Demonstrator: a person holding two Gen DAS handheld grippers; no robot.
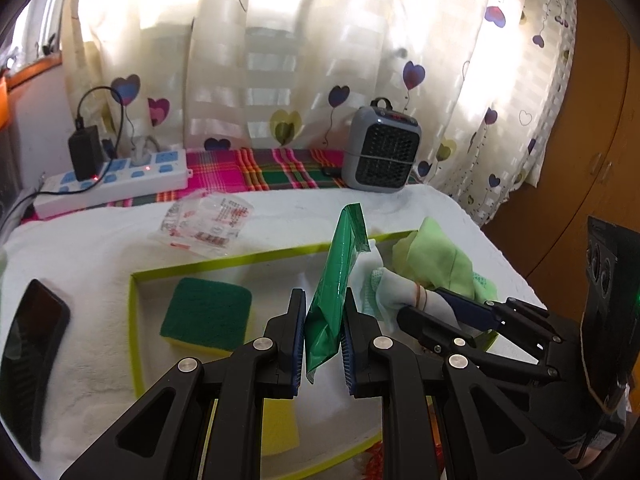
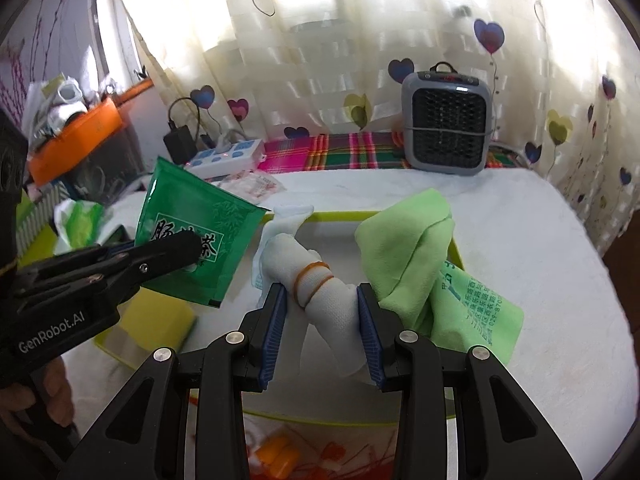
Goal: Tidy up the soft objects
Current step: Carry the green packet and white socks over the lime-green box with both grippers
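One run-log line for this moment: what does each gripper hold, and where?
left gripper: shut on green packet, over tray | right gripper: shut on rolled white cloth, over tray | in tray: sponge, green cloth

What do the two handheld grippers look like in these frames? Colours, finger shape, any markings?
Both are black plastic. The left gripper and right gripper each have two flat fingers lined with ribbed blue pads, cut-out linkage arms and silver pivot pins. The right wrist view shows white "GenRobot.AI" lettering on the left gripper's body.

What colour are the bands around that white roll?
Orange-brown rubber bands circle the white roll; the right wrist view shows them best.
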